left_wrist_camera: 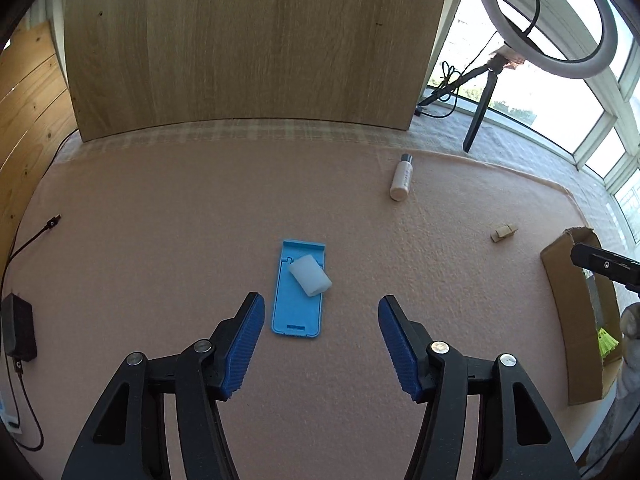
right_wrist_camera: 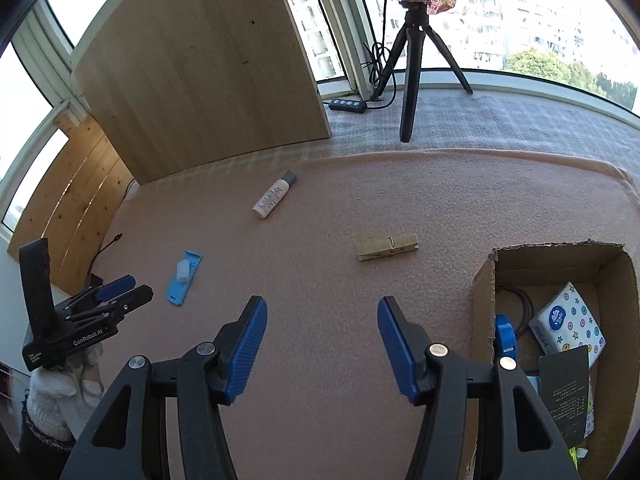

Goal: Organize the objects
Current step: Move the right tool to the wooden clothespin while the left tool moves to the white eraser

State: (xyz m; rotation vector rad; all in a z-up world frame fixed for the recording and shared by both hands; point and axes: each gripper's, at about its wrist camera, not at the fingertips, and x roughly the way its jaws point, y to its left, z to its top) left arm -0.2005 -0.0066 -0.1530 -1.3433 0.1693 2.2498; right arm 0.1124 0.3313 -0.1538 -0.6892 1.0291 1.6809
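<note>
Objects left to tidy number four by my count: a blue phone stand [left_wrist_camera: 298, 290] lying flat on the pink mat [left_wrist_camera: 160, 240], a white block [left_wrist_camera: 310, 276] resting on its upper half, a small white bottle [left_wrist_camera: 401, 180] on its side, and a wooden clothespin [right_wrist_camera: 387, 247]. From my left gripper [left_wrist_camera: 322, 344] the stand sits dead ahead at twelve o'clock, just beyond the fingertips, the bottle at about one and the clothespin out near two. Both blue pads stand well apart with nothing between them, and I judge that spread is set to straddle the stand's width. My right gripper [right_wrist_camera: 322, 346] hangs likewise parted and empty over bare mat, the clothespin at roughly twelve to one o'clock beyond it and the cardboard box [right_wrist_camera: 484, 280] at three. I take the box to be the goal, since it is already partly filled. Only the right view looks down into it: a patterned tissue pack [right_wrist_camera: 568, 322], a blue item [right_wrist_camera: 505, 332], dark cable loops and a black card. The left view catches just its outer wall and something yellow-green inside. The right view also shows my left tool from outside at nine o'clock, held in a white-gloved hand [right_wrist_camera: 52, 396], whereas the left view alone shows the black adapter [left_wrist_camera: 18, 328] and its cord at the mat's edge.
</note>
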